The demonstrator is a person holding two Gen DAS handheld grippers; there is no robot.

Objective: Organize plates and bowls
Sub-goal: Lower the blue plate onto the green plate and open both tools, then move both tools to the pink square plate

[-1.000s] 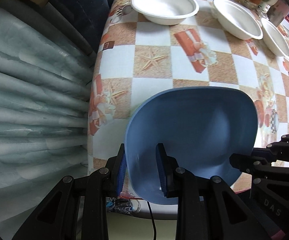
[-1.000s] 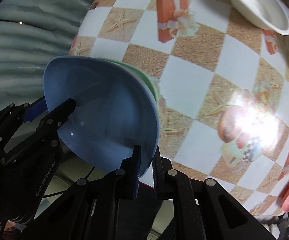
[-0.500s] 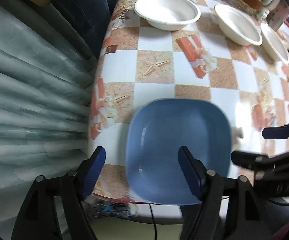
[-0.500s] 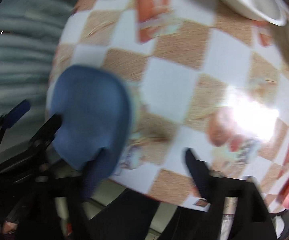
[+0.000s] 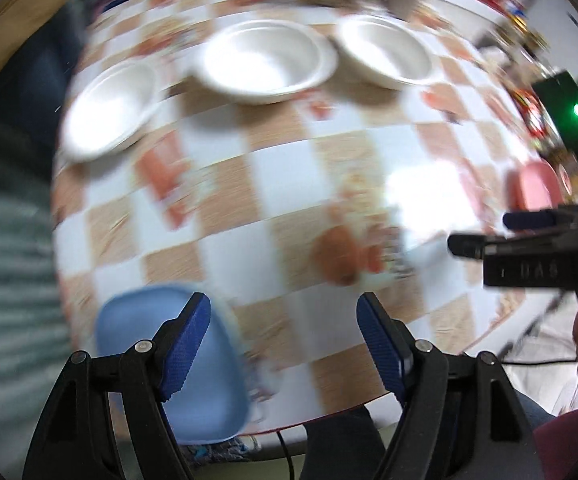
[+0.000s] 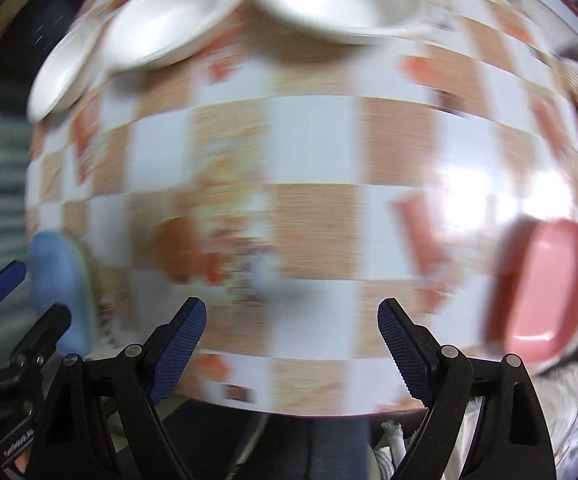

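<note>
Three white bowls point(image 5: 263, 62) stand in a row at the far side of a table point(image 5: 289, 184) covered with a checkered orange-and-white cloth; both views are motion-blurred. One blue square plate point(image 5: 205, 364) rests at the near left corner of the table, part of it behind a left finger point(image 5: 185, 344) in the left wrist view. One pink plate point(image 6: 545, 292) lies at the right edge. Left gripper point(image 5: 285, 340): jaws spread, having just been opening, nothing between them but tablecloth. Right gripper point(image 6: 291, 340): jaws likewise spread wide, just opened, empty, over bare cloth between the blue and pink plates.
</note>
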